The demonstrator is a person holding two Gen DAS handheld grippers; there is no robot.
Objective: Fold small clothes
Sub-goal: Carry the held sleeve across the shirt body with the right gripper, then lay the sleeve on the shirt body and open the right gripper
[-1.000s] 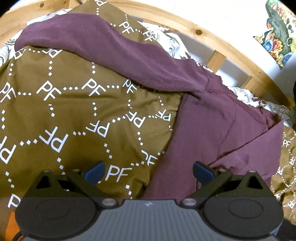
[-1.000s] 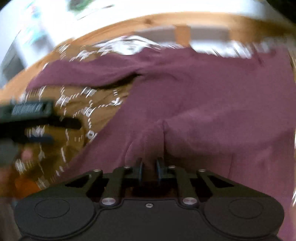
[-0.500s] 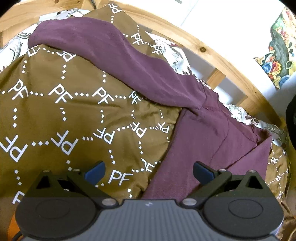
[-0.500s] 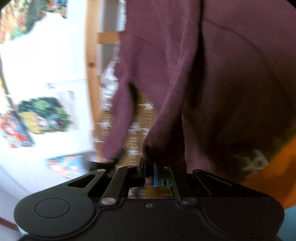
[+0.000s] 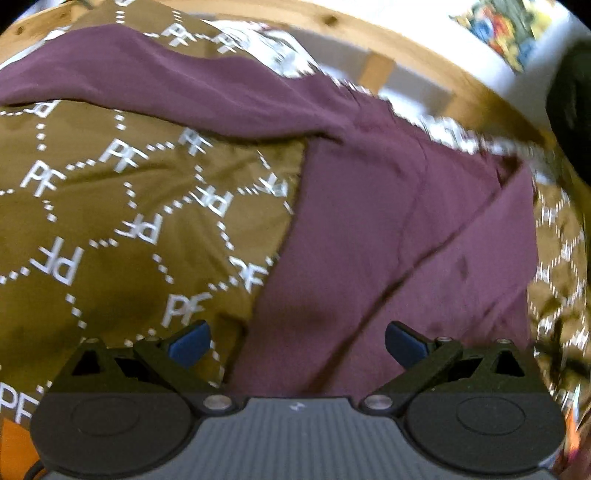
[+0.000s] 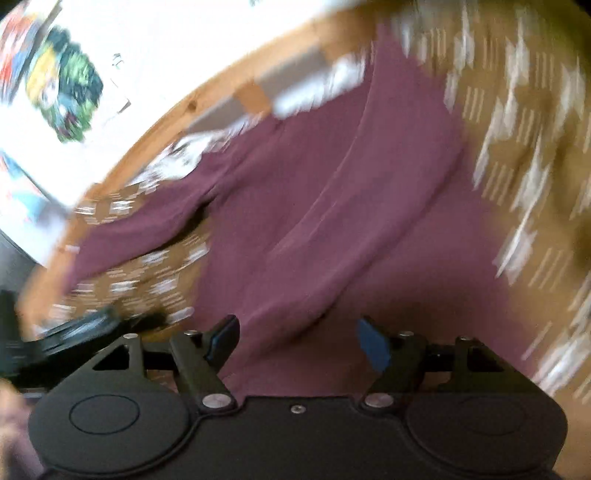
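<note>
Maroon garment (image 5: pixel 388 229) lies spread on a brown bedcover (image 5: pixel 110 221) printed with white "PF" lettering and dotted diamonds; this cover is the landmark. Garment body sits toward the cover's right half in the left wrist view, one long sleeve (image 5: pixel 166 88) stretched leftward across the cover's upper part, a folded flap running diagonally over the body's right side. Wooden bed rail (image 5: pixel 406 48) curves along the cover's far edge, patterned white sheet showing between rail and cover. Colourful picture (image 5: pixel 498 33) on the white wall beyond the rail. Left claw (image 5: pixel 295 341) open wide, blue pads apart, hanging over the garment's lower edge where maroon meets the brown cover; nothing pinched. Right claw (image 6: pixel 297 341) with jaws opening, blue pads parted above the maroon cloth, no fabric clamped between them. Right view heavily blurred; the garment's sleeve (image 6: pixel 147 229) trails across the cover toward the rail (image 6: pixel 177 110).
</note>
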